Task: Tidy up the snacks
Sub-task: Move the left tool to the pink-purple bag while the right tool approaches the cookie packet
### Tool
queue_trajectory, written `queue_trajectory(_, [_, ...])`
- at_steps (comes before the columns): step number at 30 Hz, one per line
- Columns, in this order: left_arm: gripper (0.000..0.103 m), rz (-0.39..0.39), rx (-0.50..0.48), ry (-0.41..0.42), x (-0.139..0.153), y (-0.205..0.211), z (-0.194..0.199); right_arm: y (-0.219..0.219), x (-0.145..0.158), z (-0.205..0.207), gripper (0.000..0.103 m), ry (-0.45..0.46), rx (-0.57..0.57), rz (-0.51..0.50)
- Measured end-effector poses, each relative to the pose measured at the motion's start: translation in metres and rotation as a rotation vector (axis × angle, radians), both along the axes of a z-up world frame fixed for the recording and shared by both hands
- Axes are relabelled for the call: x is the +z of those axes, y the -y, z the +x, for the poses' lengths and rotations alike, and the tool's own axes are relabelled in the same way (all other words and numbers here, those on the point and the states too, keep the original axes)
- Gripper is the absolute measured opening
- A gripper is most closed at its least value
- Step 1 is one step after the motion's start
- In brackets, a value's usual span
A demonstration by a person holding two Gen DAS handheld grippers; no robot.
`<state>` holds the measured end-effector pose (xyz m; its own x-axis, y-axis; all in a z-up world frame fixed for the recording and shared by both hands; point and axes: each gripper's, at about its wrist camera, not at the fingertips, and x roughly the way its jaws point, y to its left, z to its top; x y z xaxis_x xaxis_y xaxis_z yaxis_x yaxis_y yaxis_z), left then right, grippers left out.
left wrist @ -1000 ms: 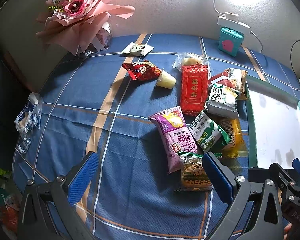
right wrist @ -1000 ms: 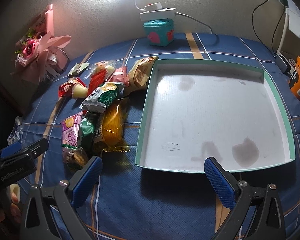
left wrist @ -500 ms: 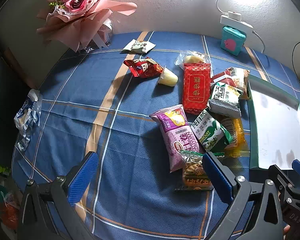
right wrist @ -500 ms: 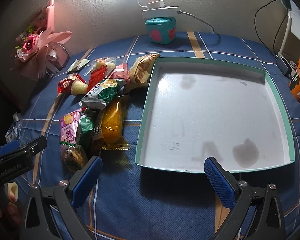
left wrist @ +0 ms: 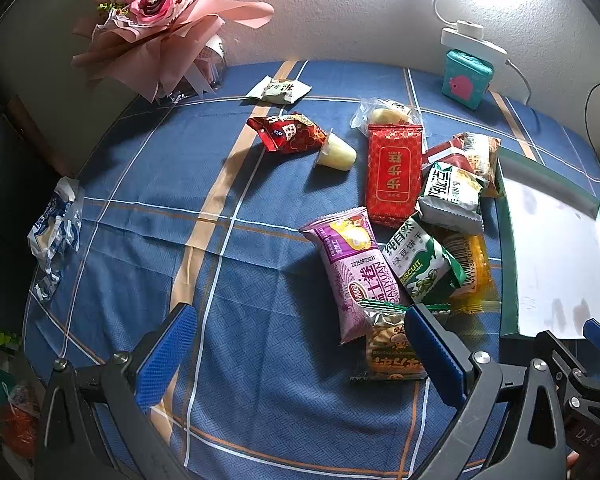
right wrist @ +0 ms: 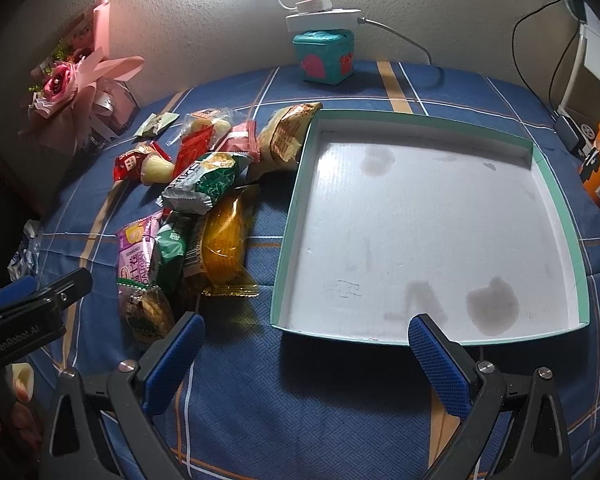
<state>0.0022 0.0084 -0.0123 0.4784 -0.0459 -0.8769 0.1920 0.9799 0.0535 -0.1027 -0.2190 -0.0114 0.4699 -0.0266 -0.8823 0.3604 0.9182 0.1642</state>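
- Left gripper (left wrist: 300, 354): jaws spread wide, empty, above the cloth (left wrist: 260, 400) beside the snacks (left wrist: 412, 232).
- Right gripper (right wrist: 306, 354): likewise spread, empty, before the tray (right wrist: 296, 200).
- Snacks are heaped just left of the tray; one seems to touch its wall.

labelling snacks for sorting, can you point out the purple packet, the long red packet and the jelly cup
purple packet (left wrist: 352, 268): left wrist view, middle of its printed front.
long red packet (left wrist: 393, 170): left wrist view, centre of its label panel.
jelly cup (left wrist: 338, 155): left wrist view, its pale side wall.
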Motion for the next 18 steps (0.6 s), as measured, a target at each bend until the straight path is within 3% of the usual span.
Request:
queue_trajectory(2, [0.103, 0.025, 0.003, -0.021, -0.003, -0.001, 0.000, 0.000, 0.000, 0.000, 0.103, 0.000, 0.001, 0.000])
queue_trajectory(8, [0.103, -0.045, 0.063, -0.110, -0.004, -0.017, 0.006, -0.009, 0.006, 0.005, 0.103, 0.045, 0.040, 0.033])
queue_trajectory(18, [0.103, -0.063, 0.159, -0.100, -0.012, -0.043, 0.015, -0.048, -0.003, 0.033, 0.103, 0.029, 0.135, 0.136])
